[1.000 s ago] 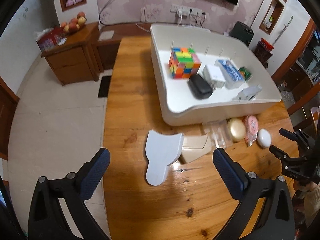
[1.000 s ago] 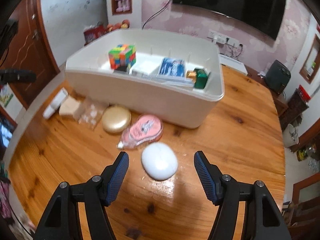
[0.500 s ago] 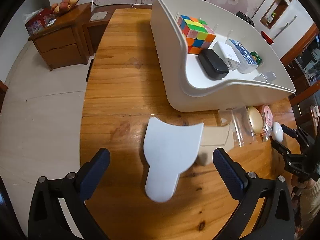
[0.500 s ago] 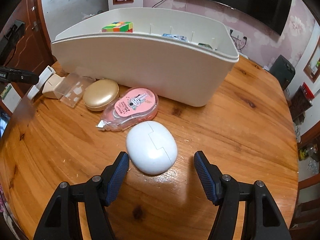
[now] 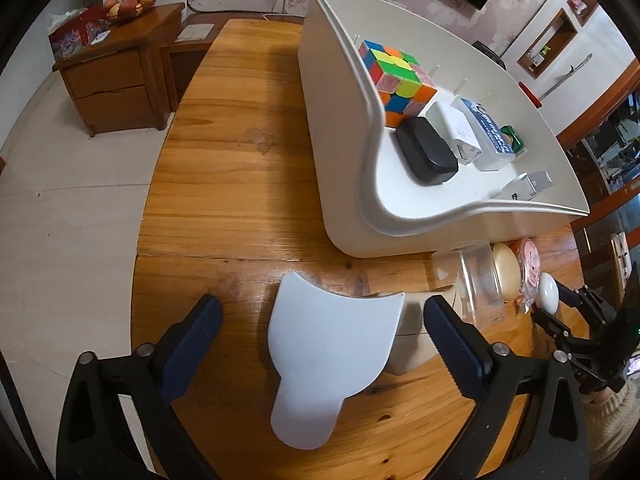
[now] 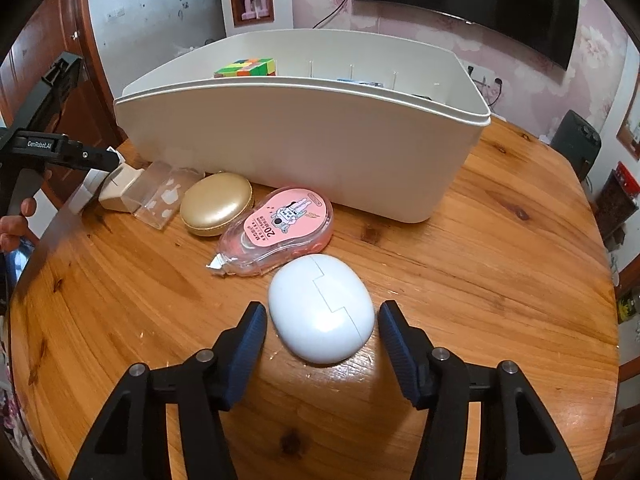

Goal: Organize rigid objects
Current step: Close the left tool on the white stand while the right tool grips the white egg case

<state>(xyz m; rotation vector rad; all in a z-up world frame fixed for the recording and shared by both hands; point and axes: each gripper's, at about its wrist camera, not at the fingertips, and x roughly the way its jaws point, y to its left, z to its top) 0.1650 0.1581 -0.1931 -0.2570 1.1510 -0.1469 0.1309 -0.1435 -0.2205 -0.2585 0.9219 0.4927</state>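
A white fan-shaped scraper [image 5: 326,354] lies on the wooden table, leaning on a beige block [image 5: 412,330]. My left gripper [image 5: 322,334] is open, its jaws on either side of the scraper, not touching it. A white oval case [image 6: 322,312] lies on the table. My right gripper [image 6: 322,326] is open, its jaws straddling the case with small gaps. The white storage bin [image 6: 304,140] holds a colourful puzzle cube [image 5: 394,80], a black case [image 5: 426,154] and small boxes.
In front of the bin lie a clear plastic box [image 6: 160,198], a gold round case [image 6: 216,208] and a pink correction-tape dispenser [image 6: 280,230]. A wooden cabinet [image 5: 116,76] with fruit stands beyond the table's far left. The table edge runs along the left.
Both grippers moved forward and lower. The scraper now sits between the left jaws, and the white case between the right jaws. Both stayed open.
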